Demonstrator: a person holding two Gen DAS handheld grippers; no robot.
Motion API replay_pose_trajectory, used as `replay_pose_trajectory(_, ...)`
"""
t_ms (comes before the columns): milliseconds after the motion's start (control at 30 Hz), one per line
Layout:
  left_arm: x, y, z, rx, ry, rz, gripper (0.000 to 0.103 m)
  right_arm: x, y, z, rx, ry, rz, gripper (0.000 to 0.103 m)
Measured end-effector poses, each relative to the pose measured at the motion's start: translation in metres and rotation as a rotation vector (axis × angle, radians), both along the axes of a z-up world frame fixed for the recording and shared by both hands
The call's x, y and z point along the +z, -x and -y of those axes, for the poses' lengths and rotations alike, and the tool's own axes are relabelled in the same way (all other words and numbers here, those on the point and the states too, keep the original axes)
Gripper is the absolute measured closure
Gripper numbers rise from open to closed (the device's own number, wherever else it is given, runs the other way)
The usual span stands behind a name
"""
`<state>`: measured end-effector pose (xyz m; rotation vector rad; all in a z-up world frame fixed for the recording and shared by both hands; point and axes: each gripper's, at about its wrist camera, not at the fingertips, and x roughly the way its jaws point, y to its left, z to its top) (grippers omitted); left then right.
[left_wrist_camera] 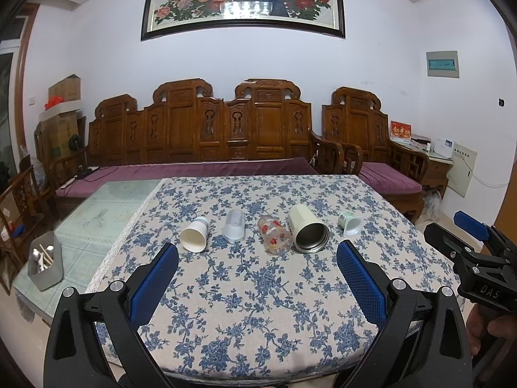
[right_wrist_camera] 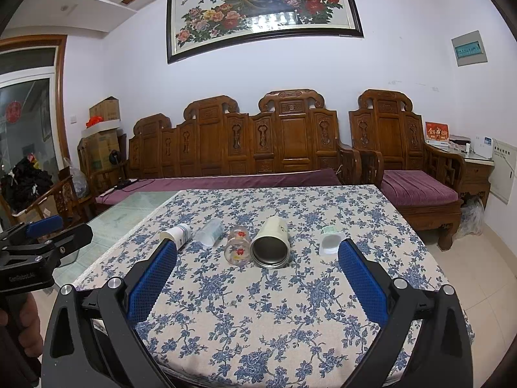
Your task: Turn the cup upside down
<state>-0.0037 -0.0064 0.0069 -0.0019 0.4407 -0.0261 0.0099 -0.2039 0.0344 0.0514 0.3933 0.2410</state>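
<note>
The table (left_wrist_camera: 371,200) is covered by a matt woven cloth (left_wrist_camera: 252,291) printed with blue flowers. At the frame's centre, a matt paper cup (left_wrist_camera: 194,234), a frosted, probably plastic cup (left_wrist_camera: 234,226), a glossy painted glass (left_wrist_camera: 274,234) and a brushed-metal-lined tumbler (left_wrist_camera: 308,228) are seen. Textured blue pads (left_wrist_camera: 362,279) are carried on each tool's smooth black plastic.

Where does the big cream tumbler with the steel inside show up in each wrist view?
Left wrist: the cream tumbler lies on its side right of centre on the floral tablecloth, mouth toward the camera.
Right wrist: the tumbler lies near centre, mouth toward the camera.
Shared landmark: the red-flowered glass lies just left of it in both views.
</note>
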Motion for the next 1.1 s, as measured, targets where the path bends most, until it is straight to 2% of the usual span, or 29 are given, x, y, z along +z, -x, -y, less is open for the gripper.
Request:
replay_pose_trajectory(767,-0.002,-0.004,-0.003,0.000,0.000,-0.012,0.009,-0.007,-0.007,-0.004,0.001,-0.001,-0.019,0.002)
replay_pose_trajectory(1100,-0.023,-0.047,-0.010,-0.036,-0.008,-0.120,0.009,-0.031,-0.059,-0.005,0.010,0.031,-0.134,0.002)
